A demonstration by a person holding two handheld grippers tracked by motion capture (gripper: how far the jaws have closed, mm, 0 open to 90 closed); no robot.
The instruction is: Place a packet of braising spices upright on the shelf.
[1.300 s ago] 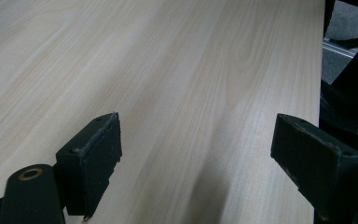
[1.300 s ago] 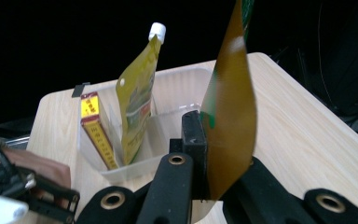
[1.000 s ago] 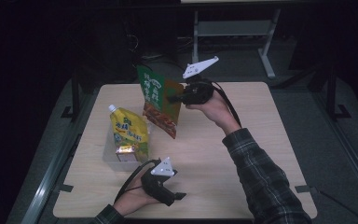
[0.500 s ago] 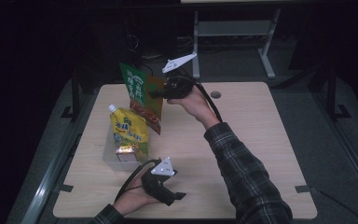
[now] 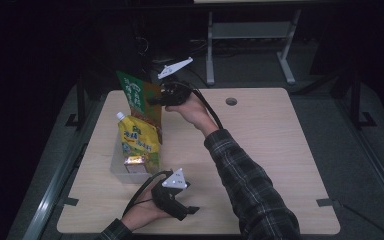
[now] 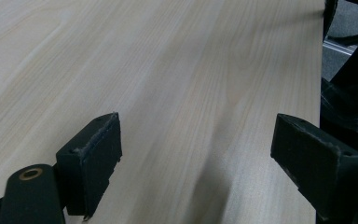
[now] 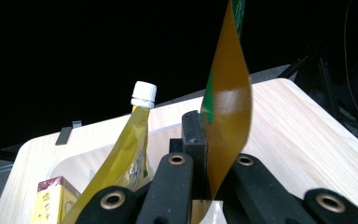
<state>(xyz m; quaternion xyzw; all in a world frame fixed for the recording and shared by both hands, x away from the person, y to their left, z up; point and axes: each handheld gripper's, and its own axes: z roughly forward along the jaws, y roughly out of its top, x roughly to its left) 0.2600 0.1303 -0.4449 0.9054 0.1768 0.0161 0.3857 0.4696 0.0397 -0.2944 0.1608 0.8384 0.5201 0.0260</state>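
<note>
- Dark surroundings close in on a pale wooden table [image 5: 280, 150], with a metal stand on the floor beyond its far edge.
- Toward the far left of the table, the right gripper [image 5: 156, 100] is clamped shut on a green-and-brown snack bag [image 5: 140, 100], holding it upright in the air above a clear bin [image 5: 116, 169].
- From the right gripper view, the snack bag [image 7: 226, 107] rises edge-on, pinched between the two black jaws.
- Inside the clear bin stands a yellow spouted pouch [image 5: 137, 140] with a white cap, leaning a little; a small red-and-yellow carton [image 5: 135, 163] sits at the bin's near end.
- On the near part of the table, just right of the bin, the left gripper [image 5: 192, 210] rests in the person's hand; its jaws stand wide apart over bare wood with nothing between them.
- A plaid sleeve [image 5: 245, 185] runs from the near edge toward the right gripper.
</note>
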